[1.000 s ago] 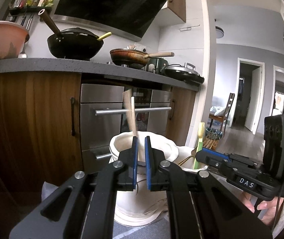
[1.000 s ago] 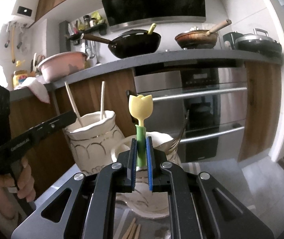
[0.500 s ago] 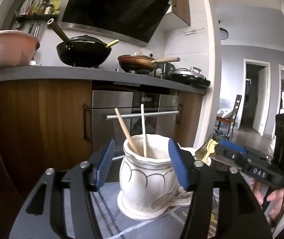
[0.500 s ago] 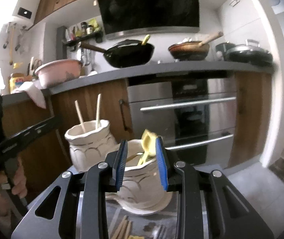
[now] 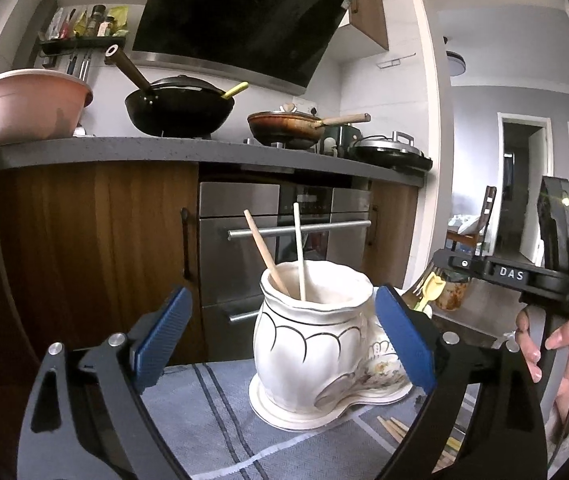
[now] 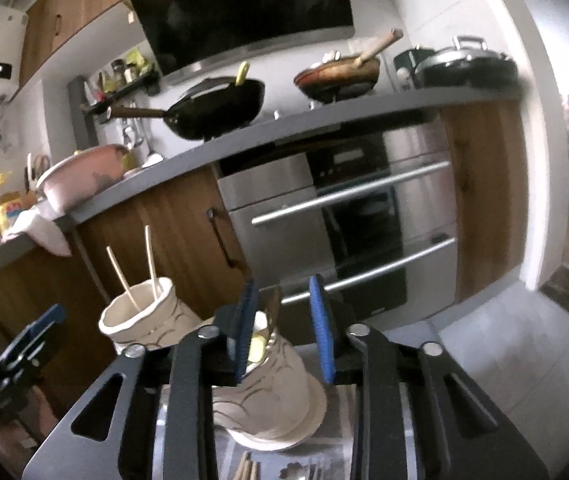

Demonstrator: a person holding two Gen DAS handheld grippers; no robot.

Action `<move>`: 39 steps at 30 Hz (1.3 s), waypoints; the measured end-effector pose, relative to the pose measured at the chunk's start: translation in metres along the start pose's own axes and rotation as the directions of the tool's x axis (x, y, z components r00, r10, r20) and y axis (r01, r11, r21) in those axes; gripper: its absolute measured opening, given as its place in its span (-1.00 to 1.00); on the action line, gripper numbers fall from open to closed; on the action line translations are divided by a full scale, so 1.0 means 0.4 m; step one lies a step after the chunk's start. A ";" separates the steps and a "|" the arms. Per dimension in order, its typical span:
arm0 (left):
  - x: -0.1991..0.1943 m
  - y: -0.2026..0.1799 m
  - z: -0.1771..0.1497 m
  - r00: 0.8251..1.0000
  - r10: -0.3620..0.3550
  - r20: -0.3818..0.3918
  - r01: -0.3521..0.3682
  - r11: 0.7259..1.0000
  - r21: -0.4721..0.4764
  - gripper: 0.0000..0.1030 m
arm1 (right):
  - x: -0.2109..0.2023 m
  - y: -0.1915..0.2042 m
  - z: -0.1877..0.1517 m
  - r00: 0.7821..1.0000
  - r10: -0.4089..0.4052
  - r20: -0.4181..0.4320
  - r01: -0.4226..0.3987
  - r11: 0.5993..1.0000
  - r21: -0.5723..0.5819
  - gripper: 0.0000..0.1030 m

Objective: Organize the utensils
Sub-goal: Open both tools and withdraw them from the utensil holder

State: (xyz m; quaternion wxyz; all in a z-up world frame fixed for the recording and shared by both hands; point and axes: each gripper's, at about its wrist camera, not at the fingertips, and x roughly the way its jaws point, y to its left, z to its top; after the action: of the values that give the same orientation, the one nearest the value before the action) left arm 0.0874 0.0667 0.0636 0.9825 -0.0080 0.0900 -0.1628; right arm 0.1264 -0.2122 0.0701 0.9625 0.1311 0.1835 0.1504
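Left gripper is spread wide and empty, blue pads either side of the tall holder without touching it. Right gripper is also parted and holds nothing; it hangs over the short holder.

Both empty reads as between items: each jaw parked over its own pot, ready to go back for the next piece. That's a guess from the pose.

Sorted so far: two chopsticks stand in the tall holder, leaning on the rim. Yellow tulip spoon sits down in the short holder beside a brownish handle I can't identify; blur hides detail. From the left wrist view the spoon's tip and some fork tines show behind the right gripper's body.

Both pots share one ceramic base on a striped grey cloth. Loose chopsticks lie on the cloth just beside the base, probably next to go.

In the way: pots are touching, so a wide-open jaw reaching for one can clip the other or the upright sticks.

Beyond: oven, worktop with black wok, pink bowl.
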 end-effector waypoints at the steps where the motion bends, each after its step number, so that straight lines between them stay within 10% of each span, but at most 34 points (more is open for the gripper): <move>1: 0.001 -0.001 0.000 1.000 -0.001 0.000 0.001 1.000 0.002 0.78 | 0.008 0.001 -0.002 1.000 0.002 -0.015 -0.001 1.000 0.003 -0.70; 21: 0.003 0.014 0.002 1.000 -0.020 0.002 0.020 1.000 -0.017 0.78 | -0.067 0.110 0.122 0.973 -0.133 0.190 0.179 0.950 -0.255 -0.92; 39: 0.005 -0.001 -0.005 0.999 -0.034 -0.011 0.034 0.999 0.006 0.78 | -0.021 0.060 0.101 0.973 -0.201 0.111 0.220 0.954 -0.202 -0.76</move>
State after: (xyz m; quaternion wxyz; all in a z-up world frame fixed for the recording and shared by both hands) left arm 0.0889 0.0658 0.0613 0.9791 -0.0056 0.0946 -0.1798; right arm 0.1290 -0.2011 0.1166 0.9888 0.0136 0.1364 0.0596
